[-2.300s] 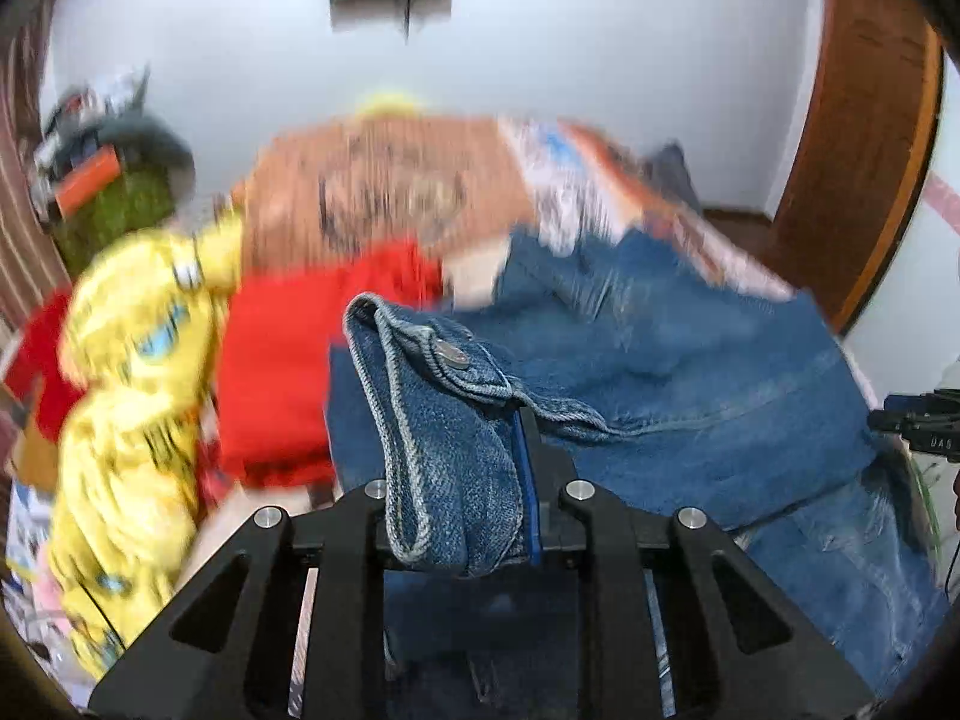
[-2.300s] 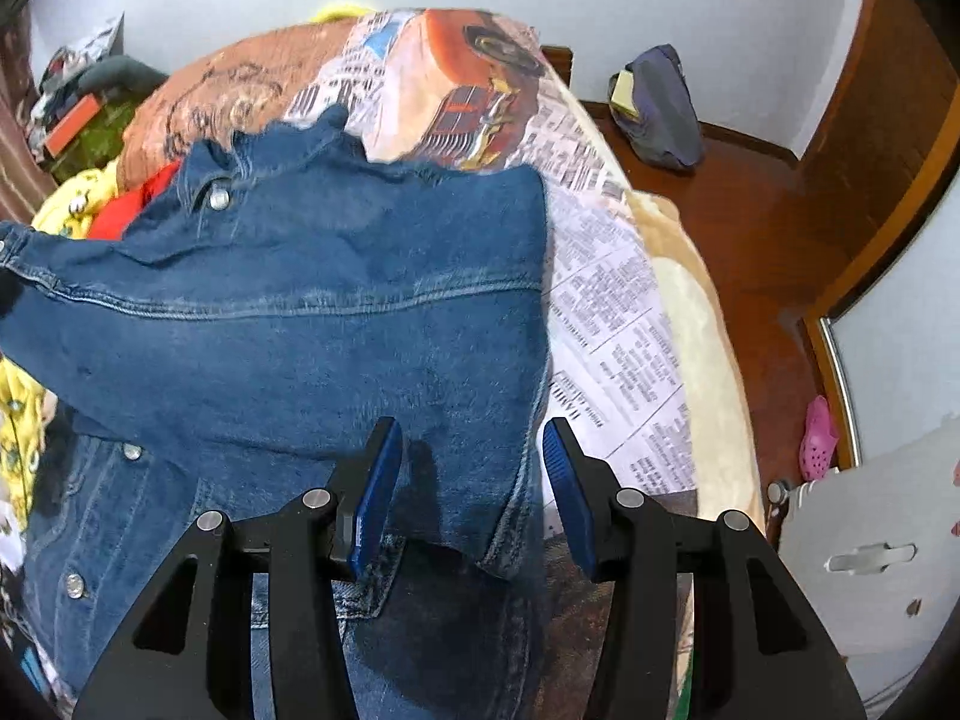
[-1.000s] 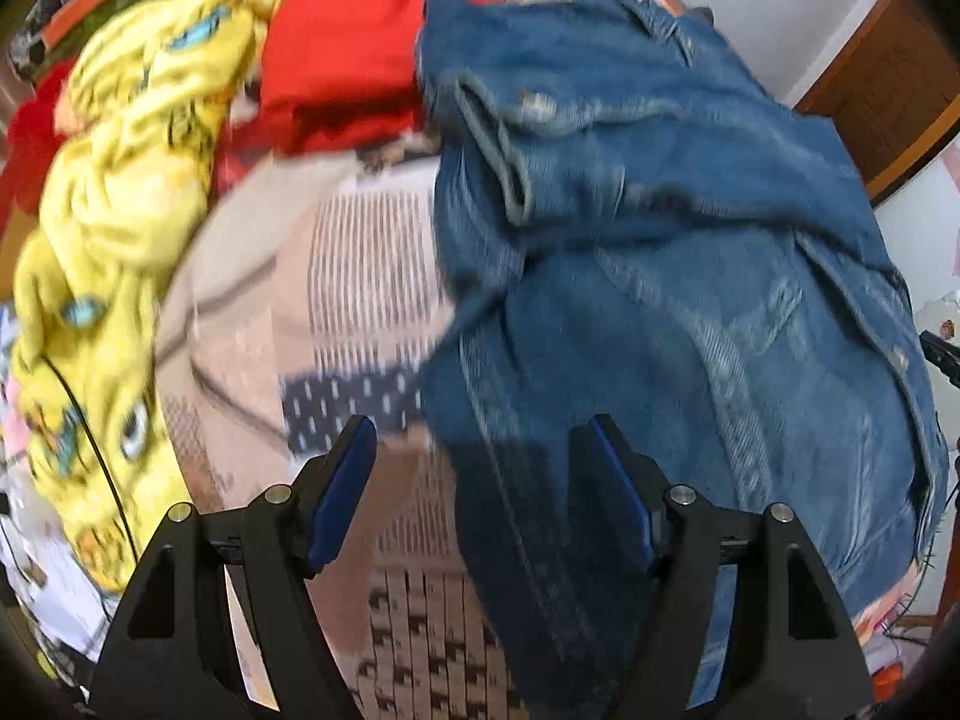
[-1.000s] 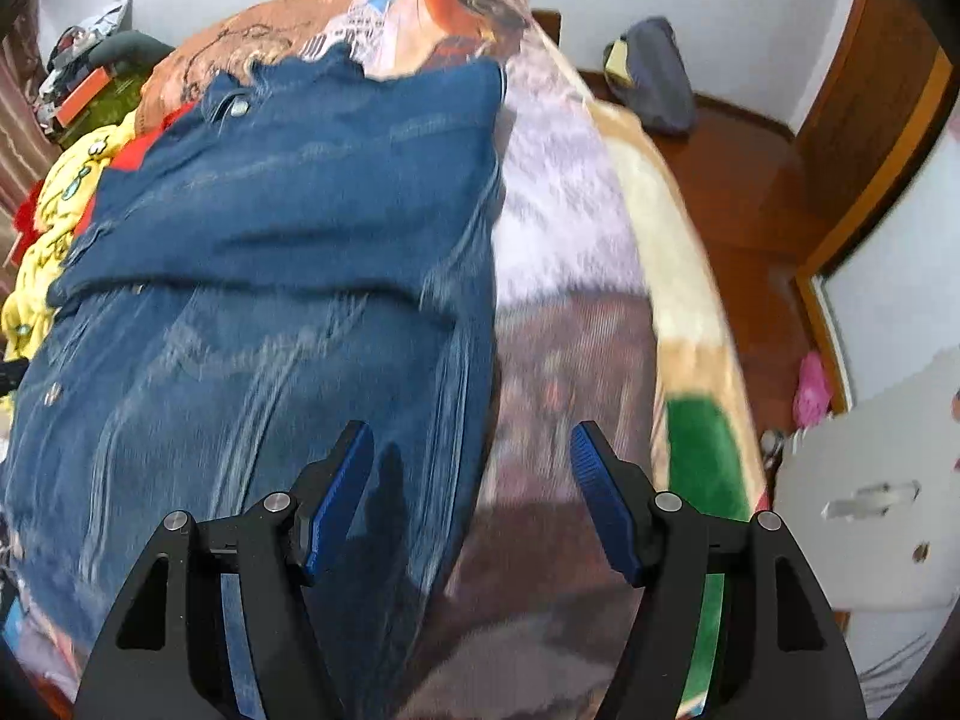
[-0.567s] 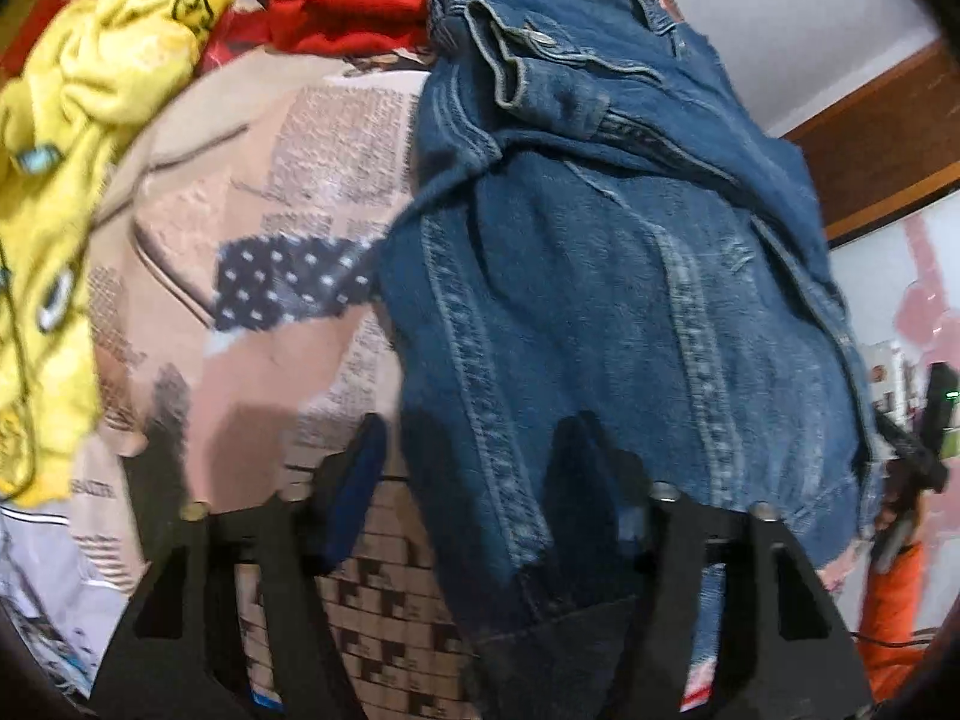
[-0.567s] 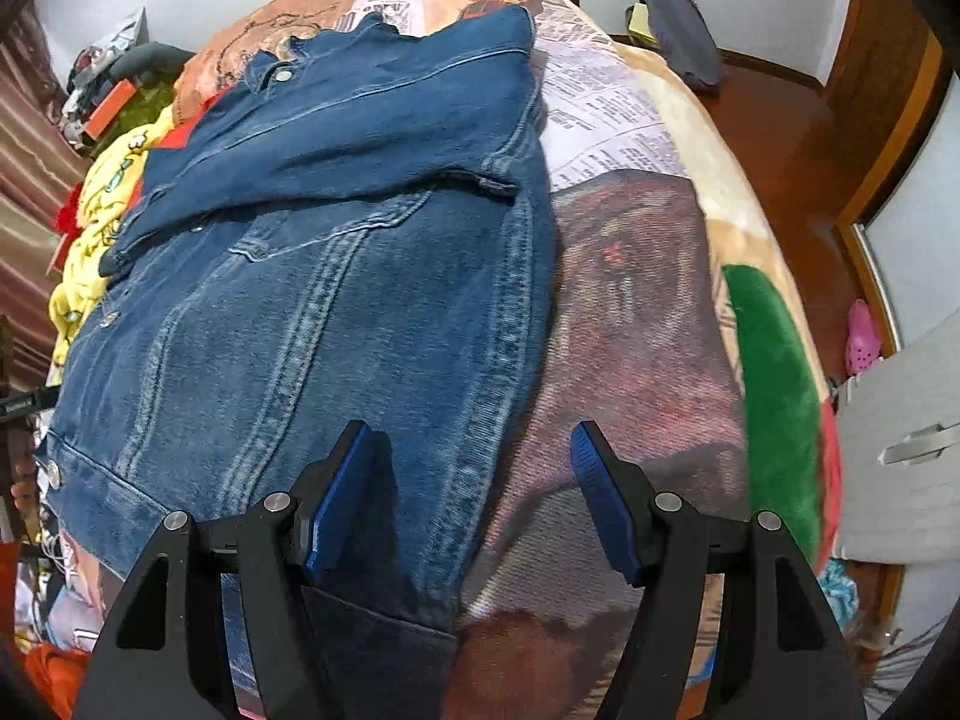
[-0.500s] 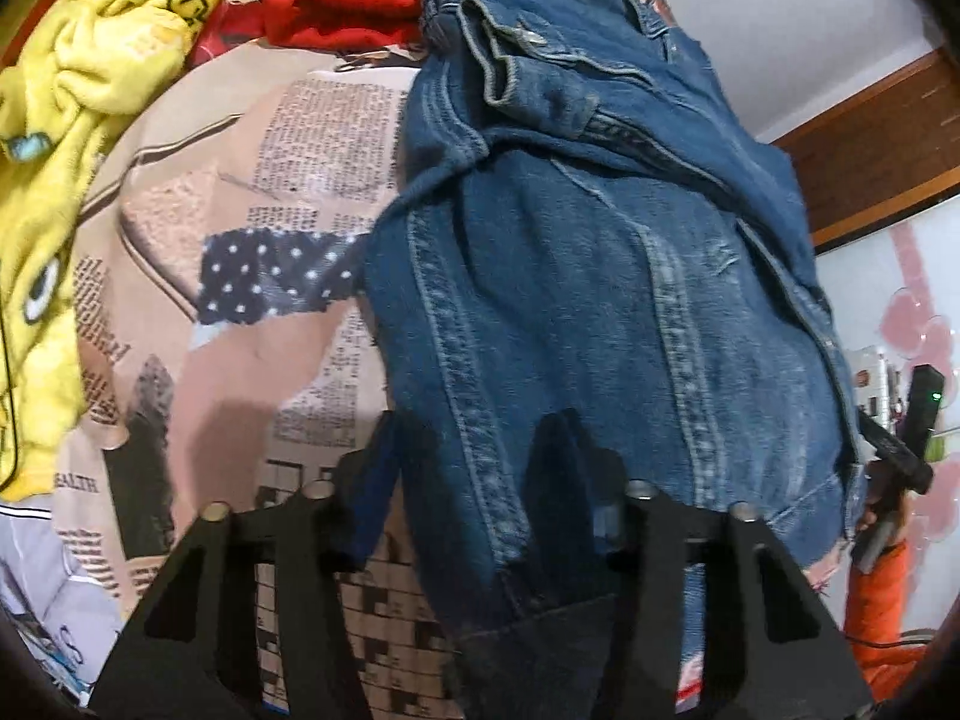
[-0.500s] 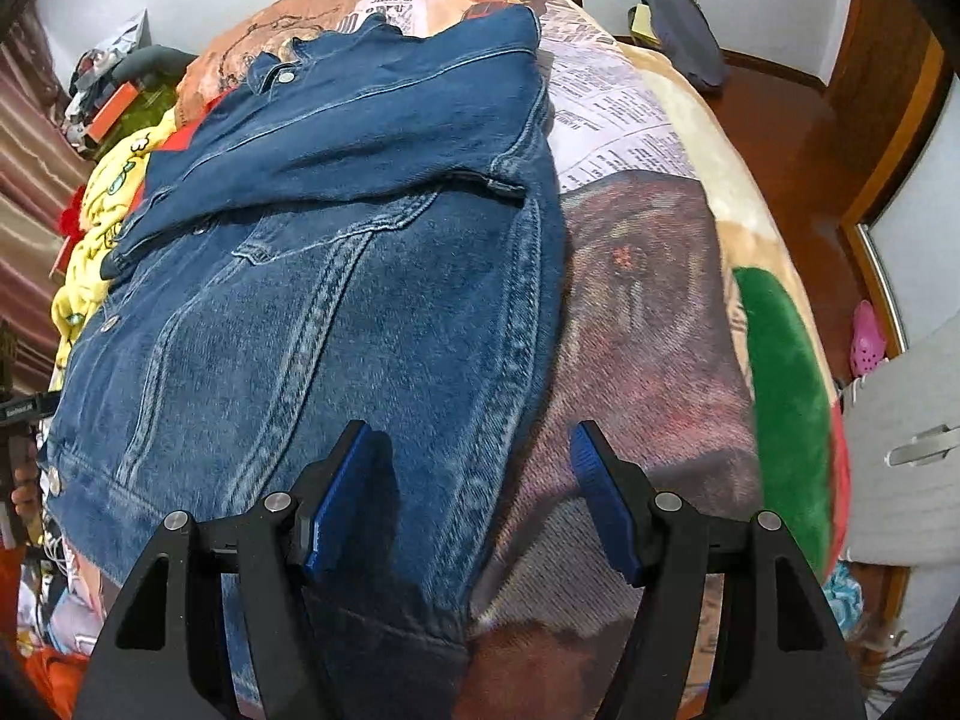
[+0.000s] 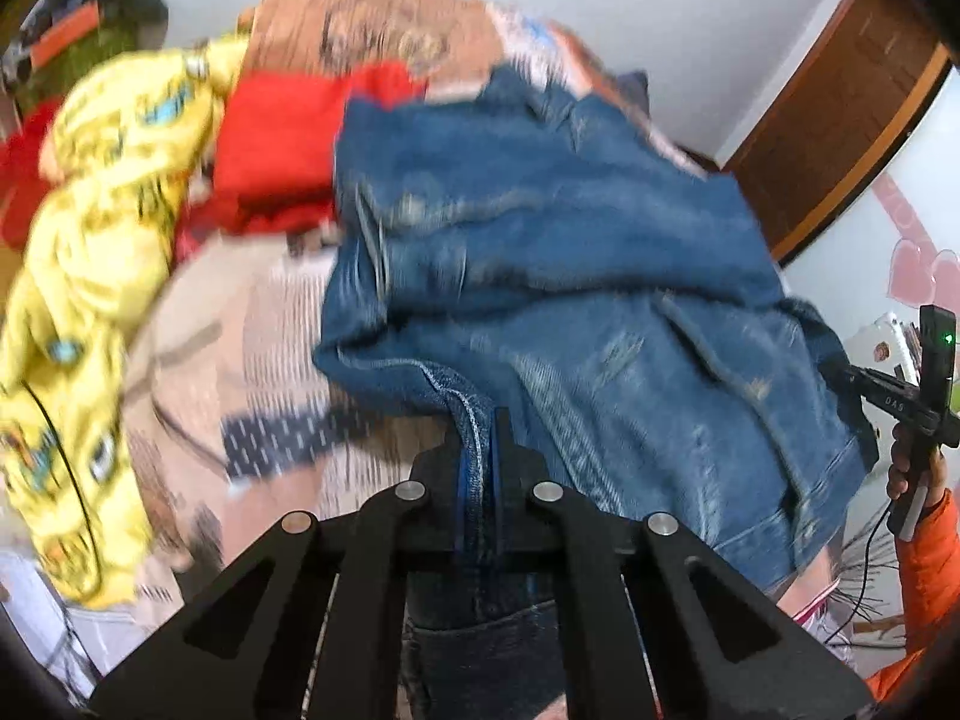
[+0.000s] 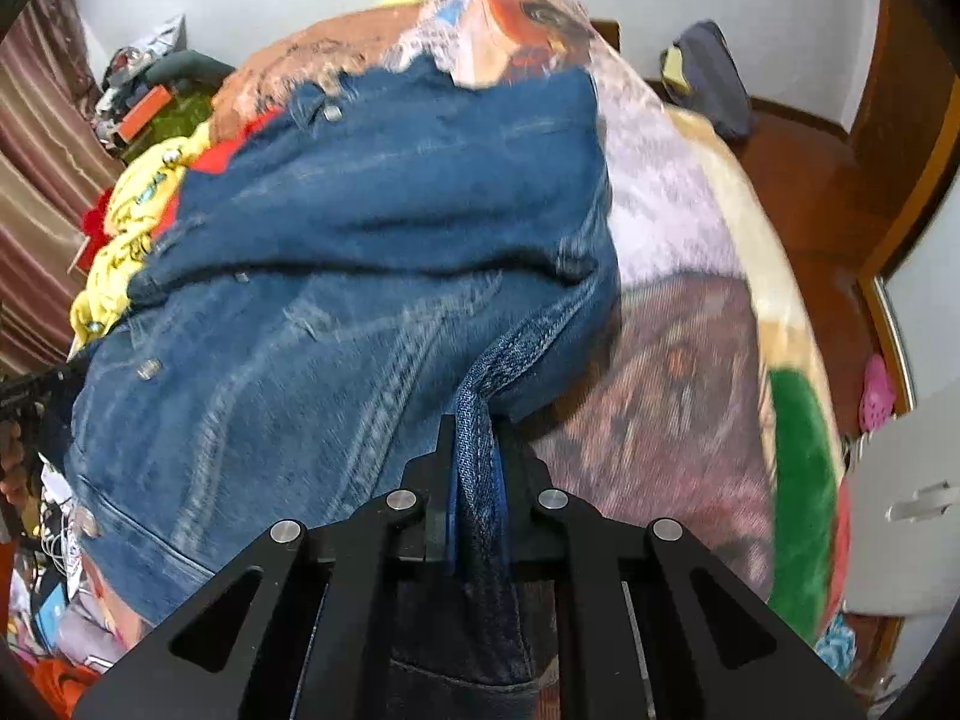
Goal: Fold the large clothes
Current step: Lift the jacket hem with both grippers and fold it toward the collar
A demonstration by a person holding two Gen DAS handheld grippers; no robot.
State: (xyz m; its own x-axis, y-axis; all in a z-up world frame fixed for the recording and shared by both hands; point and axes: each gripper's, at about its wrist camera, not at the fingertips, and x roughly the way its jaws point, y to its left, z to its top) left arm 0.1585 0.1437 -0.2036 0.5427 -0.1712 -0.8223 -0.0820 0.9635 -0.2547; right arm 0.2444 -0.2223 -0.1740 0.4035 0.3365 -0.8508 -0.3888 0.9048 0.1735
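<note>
Since a second ago, both sets of jaws are pinching shut on the near hem of the denim jacket [image 9: 558,276], which is lying spread across the bed [image 10: 690,276], collar at the far end. The left gripper [image 9: 478,468] is clamping the hem's left corner and the right gripper [image 10: 476,480] its right corner, so the jacket's length is running straight away from both, each equally near its corner.

Blue denim jacket [image 9: 570,276], red garment [image 9: 270,144], yellow blanket [image 9: 102,192].
</note>
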